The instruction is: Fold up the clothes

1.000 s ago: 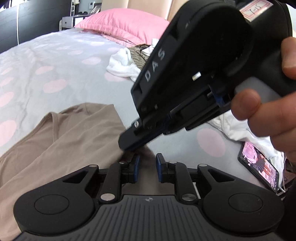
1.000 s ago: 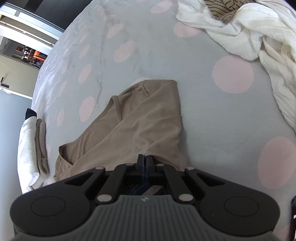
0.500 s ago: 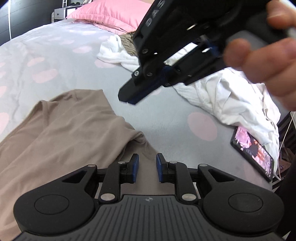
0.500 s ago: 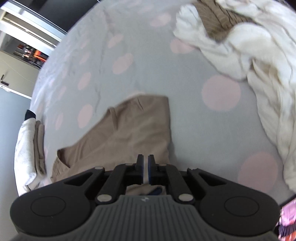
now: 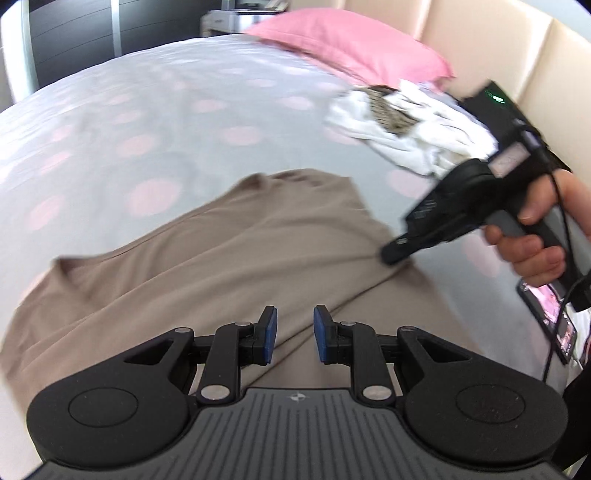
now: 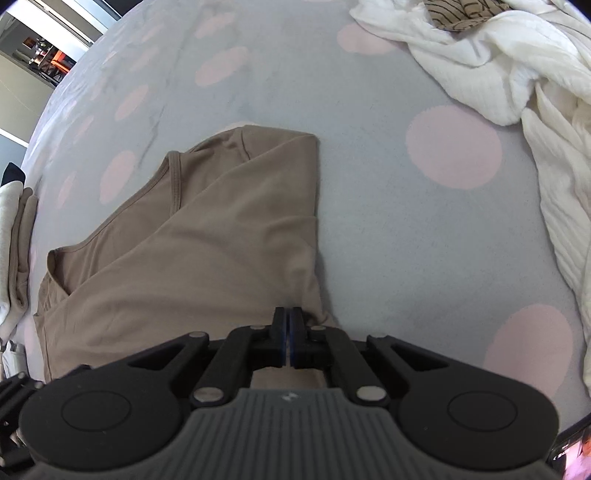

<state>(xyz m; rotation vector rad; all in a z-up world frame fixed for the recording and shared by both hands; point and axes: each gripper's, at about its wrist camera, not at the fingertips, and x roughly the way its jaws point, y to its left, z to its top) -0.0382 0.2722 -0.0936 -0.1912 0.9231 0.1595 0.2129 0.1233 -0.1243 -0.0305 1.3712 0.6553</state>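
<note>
Home bedroom — bed w/ grey, pink-dotted duvet [image 5: 155, 122], pink pillow [image 5: 354, 44], padded cream headboard [image 5: 491, 48]; loose white laundry [image 6: 517, 74] lay piled — doorway [image 6: 40, 51] opened beyond.

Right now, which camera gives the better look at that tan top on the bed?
The right wrist view: the tan top lies sharp there, neckline, strap and folded edge all visible on the spotted bedspread. The left wrist view shows it blurred, with its near part hidden behind the left gripper.

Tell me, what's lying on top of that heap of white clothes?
A brown striped garment sits crumpled on the white clothes. How much of it is buried in the folds cannot be seen.
</note>
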